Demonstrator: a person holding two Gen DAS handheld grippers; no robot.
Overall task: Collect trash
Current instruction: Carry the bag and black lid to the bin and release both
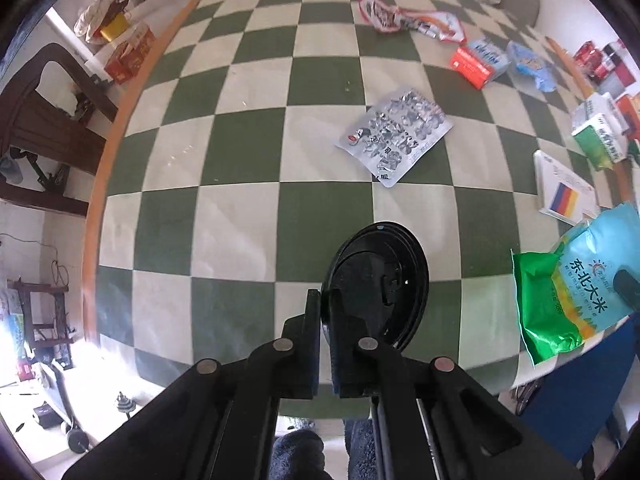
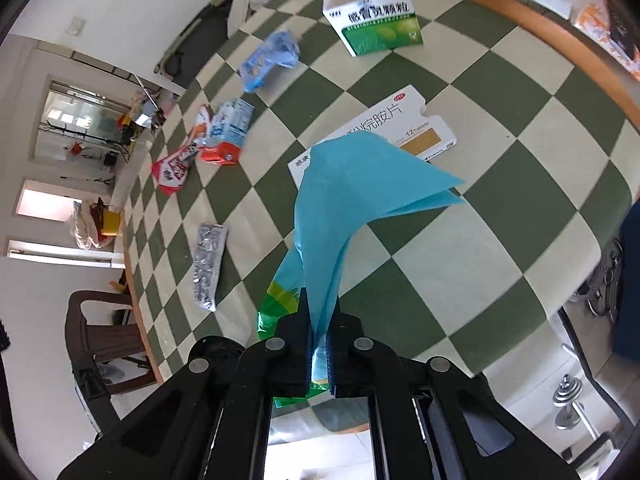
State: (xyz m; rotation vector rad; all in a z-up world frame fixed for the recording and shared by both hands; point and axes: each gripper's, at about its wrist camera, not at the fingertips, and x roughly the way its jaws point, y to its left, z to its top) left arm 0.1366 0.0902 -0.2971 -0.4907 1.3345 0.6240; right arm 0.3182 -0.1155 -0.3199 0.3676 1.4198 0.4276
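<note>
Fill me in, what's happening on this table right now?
A person is clearing trash off a round table with a green-and-white checkered cloth, using handheld tongs in each hand. The left tongs are shut on a black plastic lid. The right tongs are shut on a blue-and-green rice bag, which is lifted off the cloth. Still lying on the table: a silver blister pack, a flattened white medicine box, a green-and-white box and several crumpled wrappers.

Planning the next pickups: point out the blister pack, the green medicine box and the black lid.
Blister pack [image 1: 394,136]: left wrist view, middle of its foil face.
Green medicine box [image 2: 378,24]: right wrist view, its printed front.
Black lid [image 1: 394,276]: left wrist view, its face right of the finger.
</note>
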